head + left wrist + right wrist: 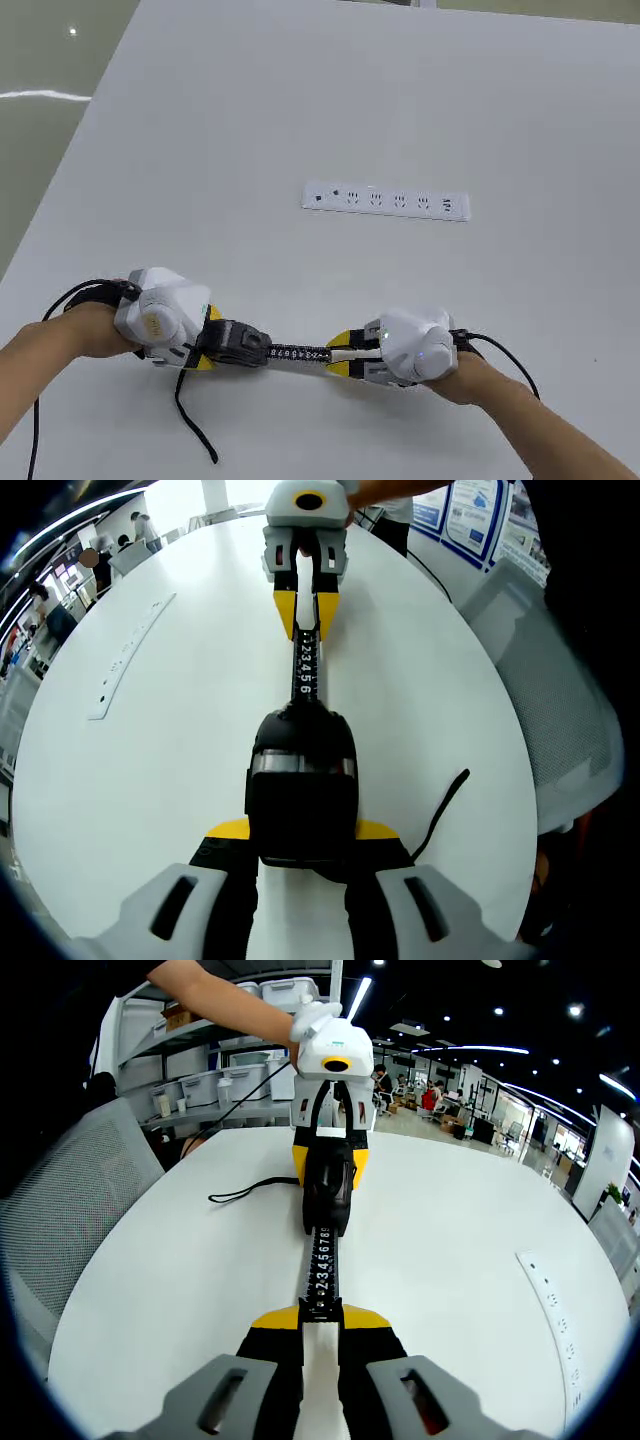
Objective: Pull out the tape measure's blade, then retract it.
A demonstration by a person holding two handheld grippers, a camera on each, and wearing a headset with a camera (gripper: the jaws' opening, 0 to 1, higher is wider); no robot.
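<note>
Left tool [211, 342] was clamped on tape measure [238, 345] case, near table [300, 120] front edge. Right tool [340, 355] pinched blade [298, 353] tip, short length out. Step likely needed a straight, level pull with case steady.

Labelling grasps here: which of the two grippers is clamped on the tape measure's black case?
The left gripper: its jaws are shut around the black case, while the right gripper pinches the end of the pulled-out blade.
</note>
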